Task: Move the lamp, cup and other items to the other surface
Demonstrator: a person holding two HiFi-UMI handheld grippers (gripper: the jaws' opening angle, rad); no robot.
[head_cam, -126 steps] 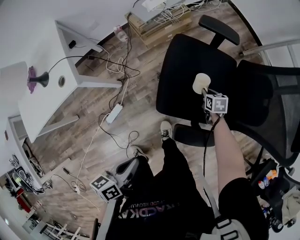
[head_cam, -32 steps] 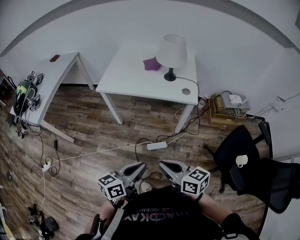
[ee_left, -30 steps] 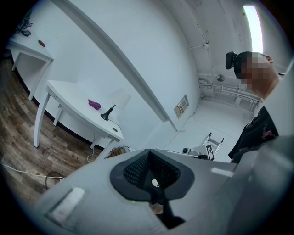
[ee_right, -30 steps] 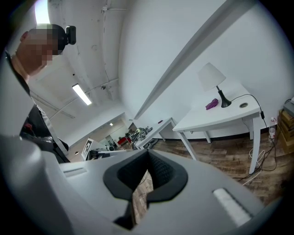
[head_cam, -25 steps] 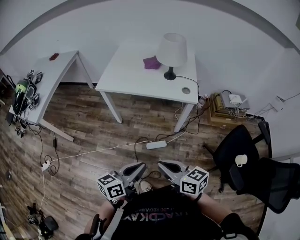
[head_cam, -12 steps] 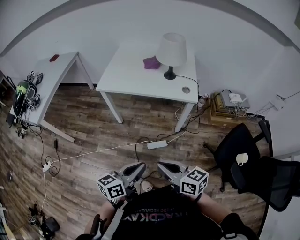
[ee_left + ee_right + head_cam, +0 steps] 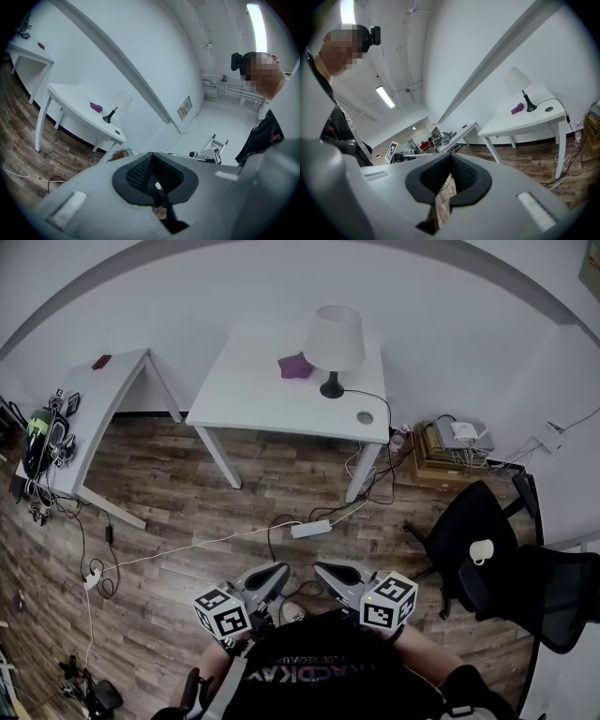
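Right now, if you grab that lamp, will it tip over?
Probably top-heavy: the lamp has a wide shade over a thin stem and small base, so it may tip. Its cord trails off the table, so it could tug back.

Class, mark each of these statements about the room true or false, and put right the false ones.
1. The lamp stands on the white table. True.
2. The cup sits on the table next to the lamp. False: it rests on the seat of the black chair, away from the table.
3. A purple item lies on the table close to the lamp. True.
4. The right gripper is carrying the cup. False: its jaws are shut with nothing between them, held close to the person's body.
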